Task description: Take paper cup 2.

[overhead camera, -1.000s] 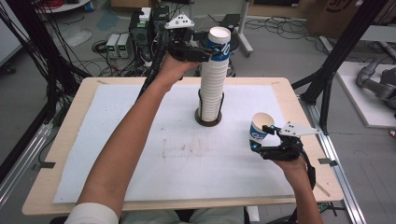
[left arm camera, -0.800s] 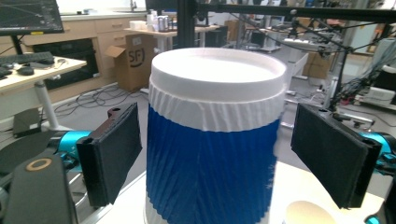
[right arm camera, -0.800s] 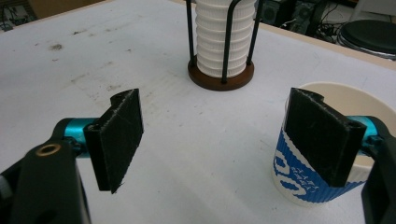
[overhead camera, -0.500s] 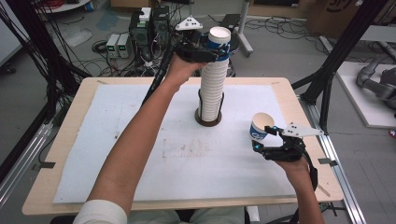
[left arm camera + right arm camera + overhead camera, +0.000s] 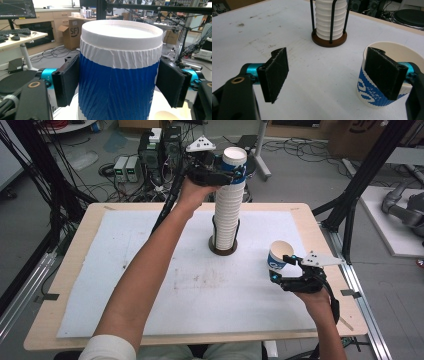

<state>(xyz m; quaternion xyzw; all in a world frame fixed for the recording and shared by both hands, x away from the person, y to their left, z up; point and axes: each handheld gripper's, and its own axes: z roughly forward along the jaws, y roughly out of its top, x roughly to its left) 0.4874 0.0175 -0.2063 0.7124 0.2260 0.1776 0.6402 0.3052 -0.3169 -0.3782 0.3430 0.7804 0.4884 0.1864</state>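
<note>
A tall stack of white ribbed paper cups (image 5: 227, 215) stands in a black wire holder on a round brown base (image 5: 329, 40) at the middle of the table. Its top cup (image 5: 120, 50) has a blue sleeve. My left gripper (image 5: 235, 170) is level at that cup; its jaws have just been closing, and both black pads (image 5: 66, 82) now lie against the cup's sides. A single blue-and-white cup (image 5: 374, 95) stands upright on the mat at the right. My right gripper (image 5: 327, 62) is open beside it, with the cup just beyond its right pad (image 5: 384, 72) and nothing between the pads.
A white mat (image 5: 150, 285) with faint stains covers the wooden table (image 5: 80, 235). The person's left forearm (image 5: 145, 270) reaches across the mat to the stack. Black frame posts (image 5: 357, 185) stand at the right, and boxes and cables (image 5: 150, 155) lie beyond the far edge.
The left gripper's jaws have come in from wide apart onto the top cup of the stack. Both hands, the stack and the single cup stay where they were.
</note>
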